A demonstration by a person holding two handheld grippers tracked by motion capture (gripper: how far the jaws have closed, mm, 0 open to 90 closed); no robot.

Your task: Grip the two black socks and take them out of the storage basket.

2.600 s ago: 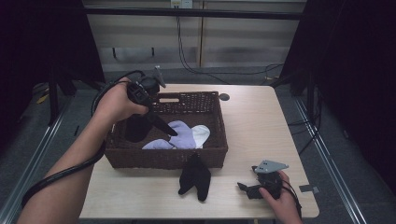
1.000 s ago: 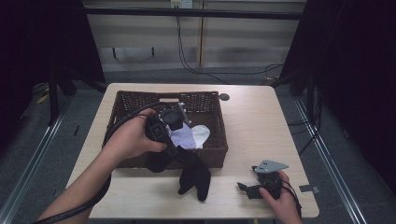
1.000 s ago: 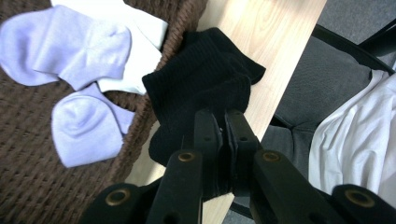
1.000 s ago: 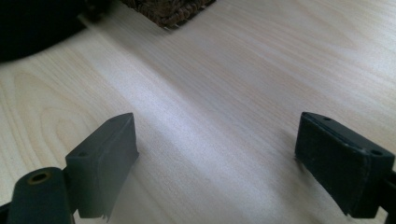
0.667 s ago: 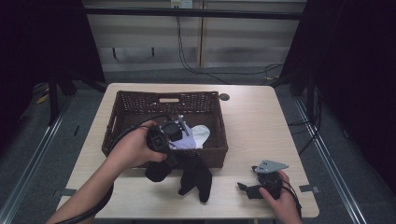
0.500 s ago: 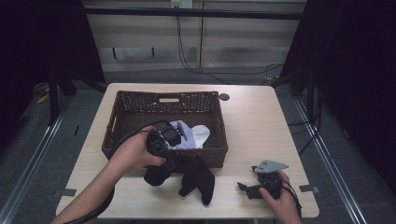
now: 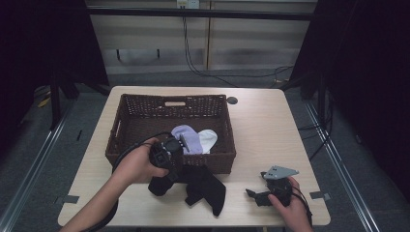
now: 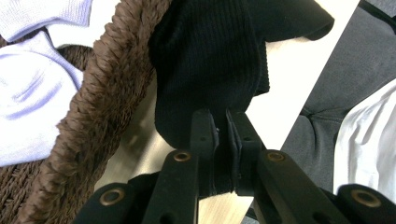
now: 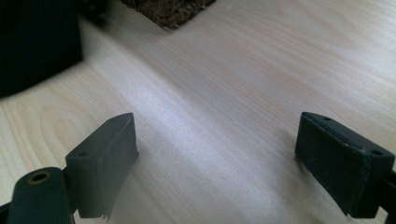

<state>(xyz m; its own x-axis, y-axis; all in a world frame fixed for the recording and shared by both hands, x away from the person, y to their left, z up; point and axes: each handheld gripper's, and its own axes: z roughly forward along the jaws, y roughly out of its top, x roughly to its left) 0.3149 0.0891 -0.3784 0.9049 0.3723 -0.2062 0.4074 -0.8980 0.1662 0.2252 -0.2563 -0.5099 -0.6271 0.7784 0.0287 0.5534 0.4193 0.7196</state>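
Note:
My left gripper (image 7: 164, 175) is low over the table in front of a brown wicker basket (image 7: 174, 99). It is pinching a black sock (image 7: 158, 186) whose lower end rests on the table. In the left gripper view the jaws (image 8: 222, 116) stand almost together on the sock's cloth (image 8: 210, 56). They have just been opening a little, with the cloth still between the pads. A second black sock (image 7: 209, 189) lies beside it. My right gripper (image 7: 254, 197) rests on the table at the front right, open (image 9: 219, 154) and holding nothing.
A lavender sock (image 7: 187, 137) and a white sock (image 7: 209, 138) lie inside the basket, near its front wall (image 8: 107, 93). The table's front edge is close behind the socks. Bare wood lies between the right gripper and the basket's corner (image 9: 163, 11).
My left hand has carried the black sock out of the basket, over its front wall and down onto the table beside the other black sock. The right gripper has stayed put.

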